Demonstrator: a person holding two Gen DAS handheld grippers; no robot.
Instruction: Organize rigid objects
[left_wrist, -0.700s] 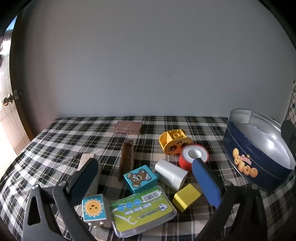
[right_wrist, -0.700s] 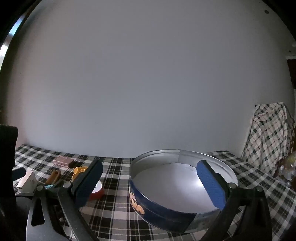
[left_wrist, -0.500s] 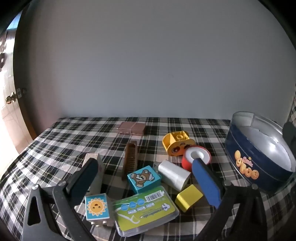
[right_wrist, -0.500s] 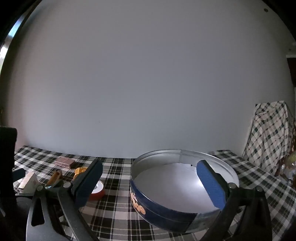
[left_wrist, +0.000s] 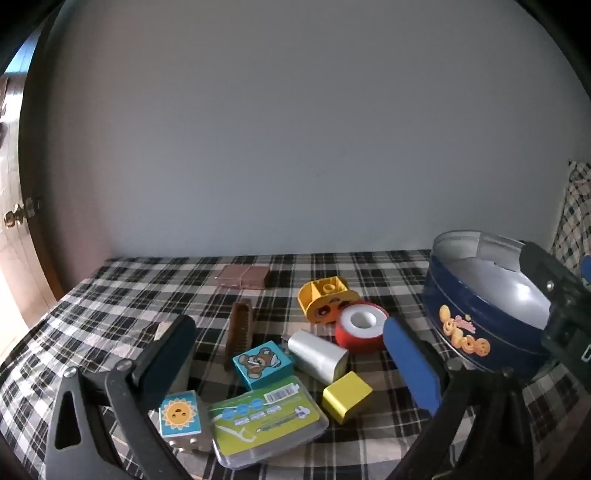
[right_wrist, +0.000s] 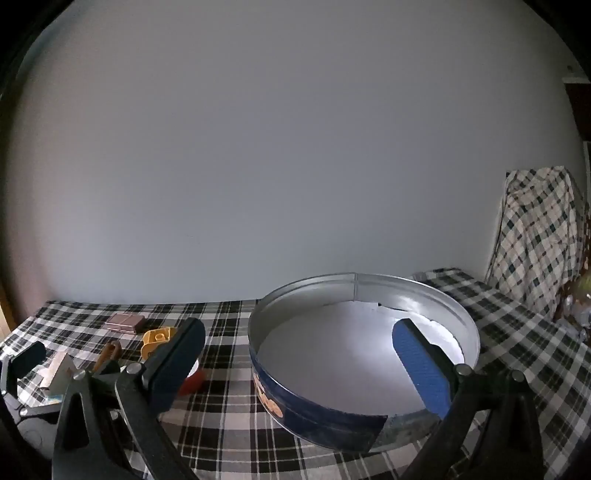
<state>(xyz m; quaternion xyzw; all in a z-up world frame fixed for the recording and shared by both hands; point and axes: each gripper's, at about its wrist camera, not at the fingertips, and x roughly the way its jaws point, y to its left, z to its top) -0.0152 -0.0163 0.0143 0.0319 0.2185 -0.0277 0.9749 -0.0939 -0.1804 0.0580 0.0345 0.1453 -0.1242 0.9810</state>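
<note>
Change: the left wrist view is now looking a little flatter than it was 0.7 s back; the toy pile is sitting lower and nearer in the picture, and the tin is showing more of its inside. The right wrist view is barely differing.
Meaning for task: I judge this as the approach still being lined up; nothing is being lifted yet, so the sorting is only beginning.
Left claw (left_wrist: 291, 363): standing wide, holding nothing, touching nothing; it is hanging above the pile, framing the bear block (left_wrist: 263, 364) and the white roll (left_wrist: 317, 355).
Right claw (right_wrist: 301, 363): standing wide too, gripping nothing; it is hanging in front of the round blue cookie tin (right_wrist: 317, 413), apart from its wall.
Tin: sitting empty on the plaid-covered surface (left_wrist: 110, 295), at the right of the pile.
Loose things: sun block (left_wrist: 180, 413), green floss-pick pack (left_wrist: 266, 419), yellow cube (left_wrist: 346, 396), red tape roll (left_wrist: 362, 325), yellow face brick (left_wrist: 327, 299), brown brush (left_wrist: 240, 328) and brown case (left_wrist: 245, 277) are all lying outside the tin.
Next call: probably 1 block from the near cluster; the pieces are crowding each other, so a clean pinch is needing care.
</note>
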